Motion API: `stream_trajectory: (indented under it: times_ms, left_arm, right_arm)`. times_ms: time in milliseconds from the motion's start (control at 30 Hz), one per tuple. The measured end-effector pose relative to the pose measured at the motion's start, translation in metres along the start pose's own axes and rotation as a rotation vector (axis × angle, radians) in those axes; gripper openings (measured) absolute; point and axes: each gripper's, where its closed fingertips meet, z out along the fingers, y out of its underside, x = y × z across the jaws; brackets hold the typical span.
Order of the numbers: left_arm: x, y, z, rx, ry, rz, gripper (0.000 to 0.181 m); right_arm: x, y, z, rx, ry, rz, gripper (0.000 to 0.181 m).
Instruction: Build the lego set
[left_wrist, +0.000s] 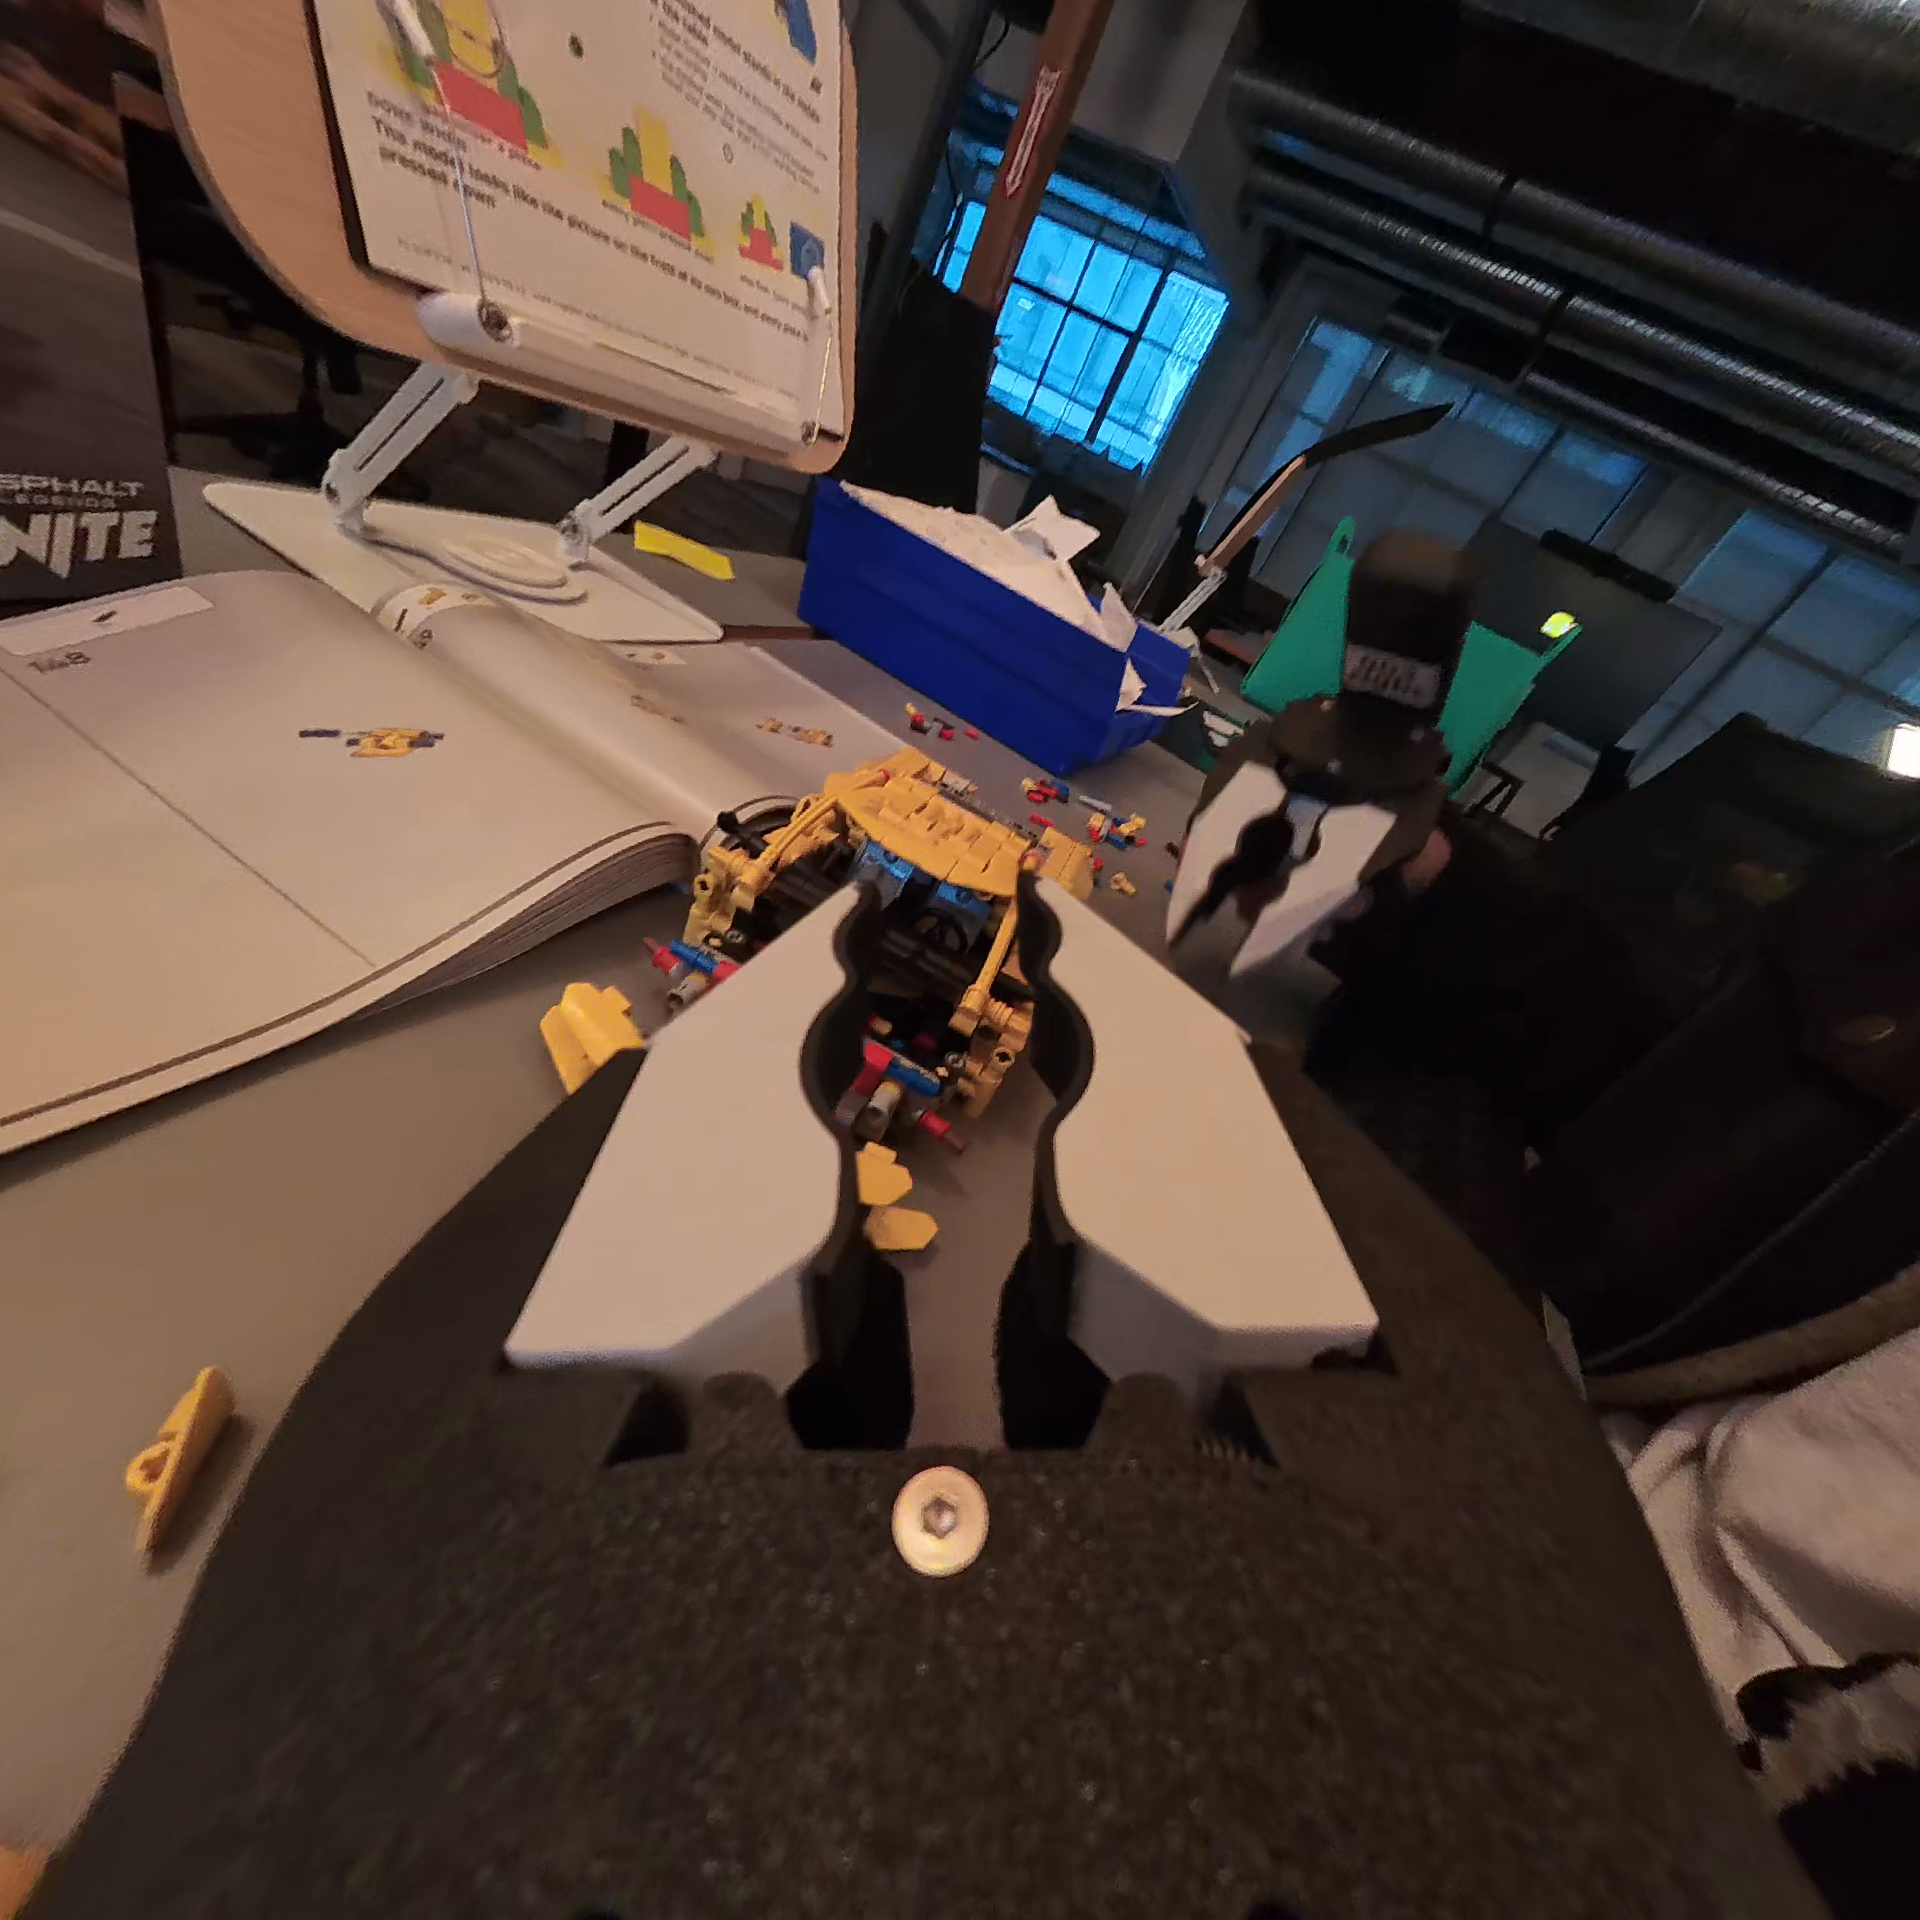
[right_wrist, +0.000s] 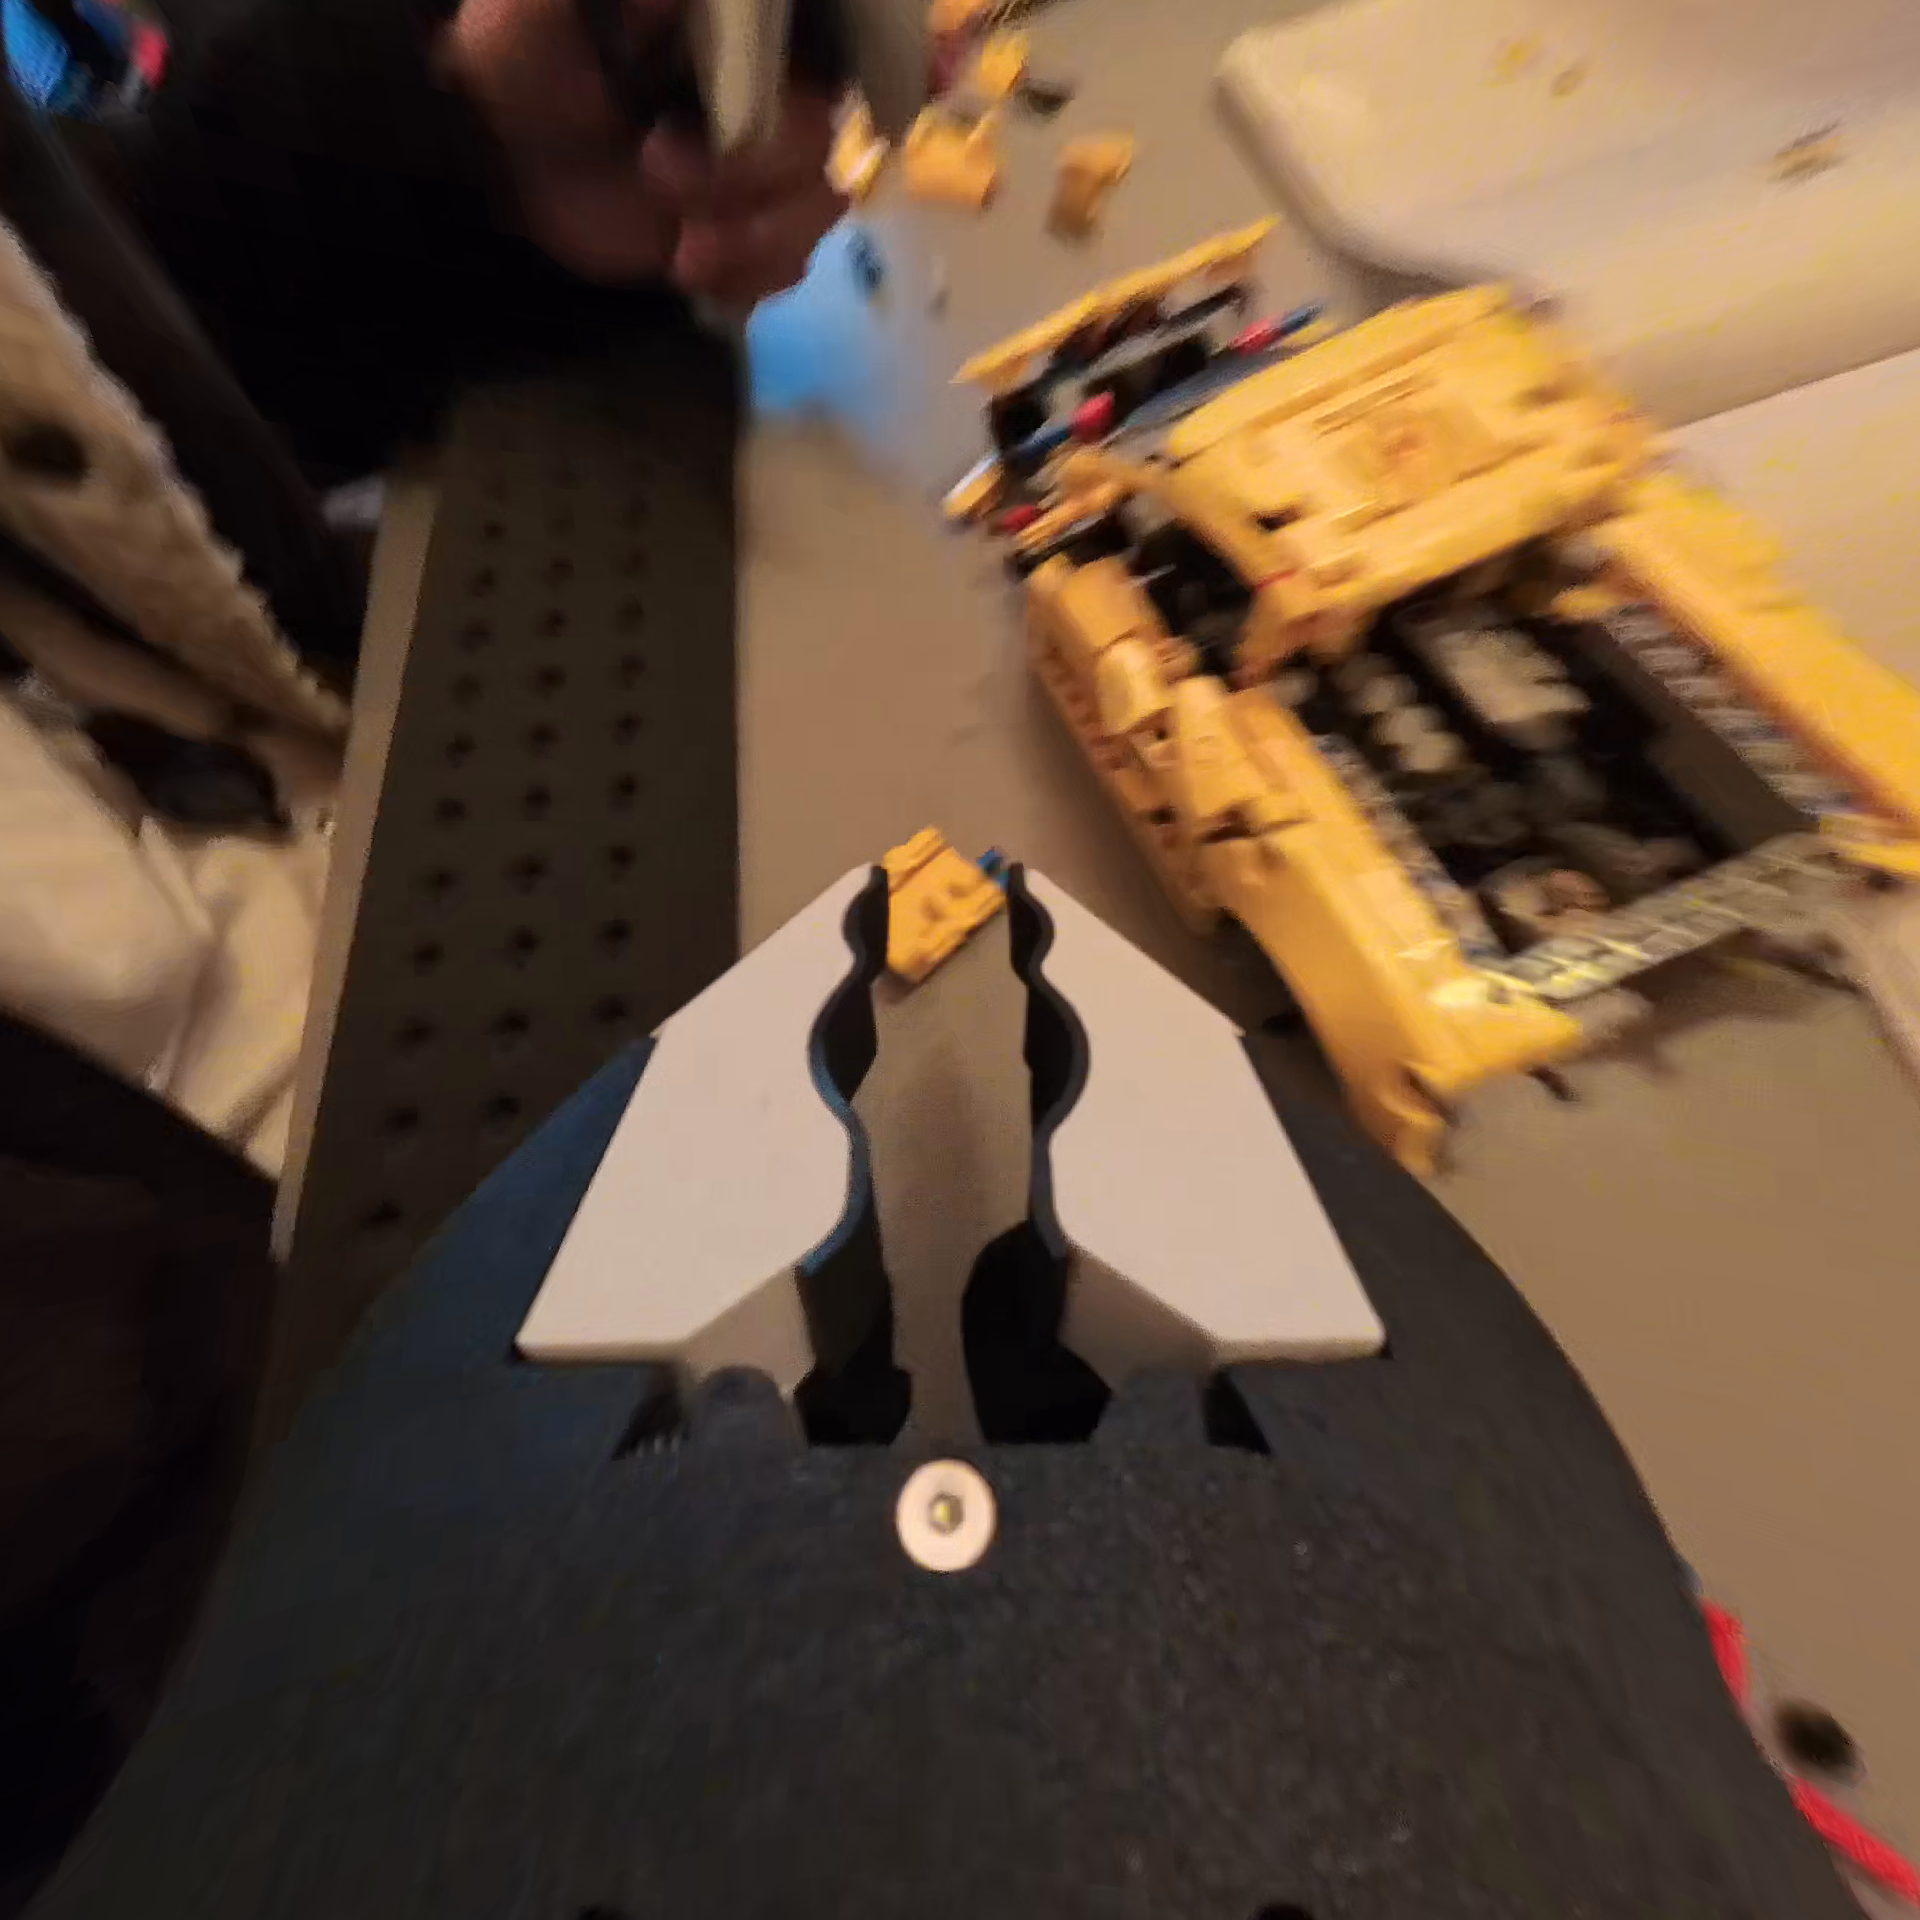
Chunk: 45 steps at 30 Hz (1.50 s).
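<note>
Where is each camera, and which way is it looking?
Left wrist view: sits on the left gripper, looking along its fingers, low over the grey table, at the yellow lego model, open instruction book and blue bin; the right gripper shows farther off.
Right wrist view: sits on the right gripper, looking down at the table, blurred; its fingers pinch a small yellow piece.
Both views share the lego model, the table and the book.

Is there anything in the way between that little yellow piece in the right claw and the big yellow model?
Nothing visible. The right gripper holds the small yellow piece at its tips, and only bare grey table shows between it and the yellow model. The picture is blurred, though.
</note>
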Motion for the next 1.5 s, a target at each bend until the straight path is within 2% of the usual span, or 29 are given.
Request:
stream_trajectory:
  times_ms: [33, 100, 167, 200, 267, 367, 467, 567, 733, 867, 1000, 1100, 1200, 1300, 1367, 1433, 1500]
  left_arm:
    - [-0.001, 0.002, 0.0, -0.017, -0.006, -0.006, 0.024]
    - [-0.002, 0.003, 0.0, -0.031, -0.015, -0.004, 0.021]
    - [-0.006, 0.004, 0.0, -0.047, -0.05, 0.019, 0.021]
    - [-0.011, 0.004, -0.001, -0.054, -0.083, 0.039, 0.022]
    - [-0.025, 0.002, -0.007, -0.062, -0.178, 0.1, 0.021]
    - [-0.045, -0.009, -0.03, -0.103, -0.283, 0.199, 0.022]
    - [-0.067, -0.017, -0.076, -0.249, -0.397, 0.255, 0.022]
    - [-0.075, -0.007, -0.123, -0.424, -0.414, 0.195, 0.032]
    - [-0.096, 0.014, -0.187, -0.546, -0.529, 0.096, 0.037]
    - [-0.104, 0.027, -0.225, -0.618, -0.581, 0.016, 0.037]
    - [-0.123, 0.023, -0.259, -0.623, -0.716, 0.042, 0.036]
    - [-0.131, 0.024, -0.27, -0.632, -0.768, 0.075, 0.036]
    - [-0.143, 0.028, -0.286, -0.66, -0.883, 0.094, 0.036]
    - [-0.151, 0.035, -0.296, -0.612, -0.94, -0.027, 0.036]
    - [-0.15, 0.038, -0.294, -0.567, -0.914, -0.133, 0.036]
    - [-0.15, 0.034, -0.298, -0.516, -0.939, -0.169, 0.036]
    - [-0.142, 0.031, -0.295, -0.481, -0.905, -0.183, 0.036]
  right_arm:
    - [0.014, -0.008, -0.013, 0.063, 0.072, 0.03, 0.023]
    - [0.064, -0.016, -0.048, 0.196, 0.353, 0.117, 0.024]
    - [0.107, -0.008, -0.085, 0.296, 0.61, 0.233, 0.036]
    - [0.119, -0.004, -0.098, 0.347, 0.687, 0.288, 0.042]
    - [0.129, -0.001, -0.109, 0.436, 0.758, 0.385, 0.041]
    - [0.127, 0.0, -0.101, 0.44, 0.737, 0.423, 0.037]
    - [0.129, 0.006, -0.096, 0.357, 0.793, 0.362, 0.035]
    - [0.13, 0.008, -0.096, 0.312, 0.827, 0.312, 0.034]
    - [0.133, 0.02, -0.096, 0.258, 0.869, 0.297, 0.03]
    - [0.136, 0.024, -0.099, 0.266, 0.87, 0.32, 0.029]
    - [0.137, 0.025, -0.099, 0.277, 0.855, 0.342, 0.028]
    - [0.138, 0.027, -0.097, 0.26, 0.855, 0.339, 0.027]
    - [0.139, 0.029, -0.095, 0.244, 0.854, 0.334, 0.025]
    - [0.139, 0.031, -0.092, 0.225, 0.851, 0.328, 0.024]
    - [0.14, 0.032, -0.09, 0.214, 0.848, 0.326, 0.024]
    - [0.14, 0.033, -0.089, 0.207, 0.845, 0.324, 0.024]
    - [0.14, 0.033, -0.088, 0.201, 0.845, 0.321, 0.023]
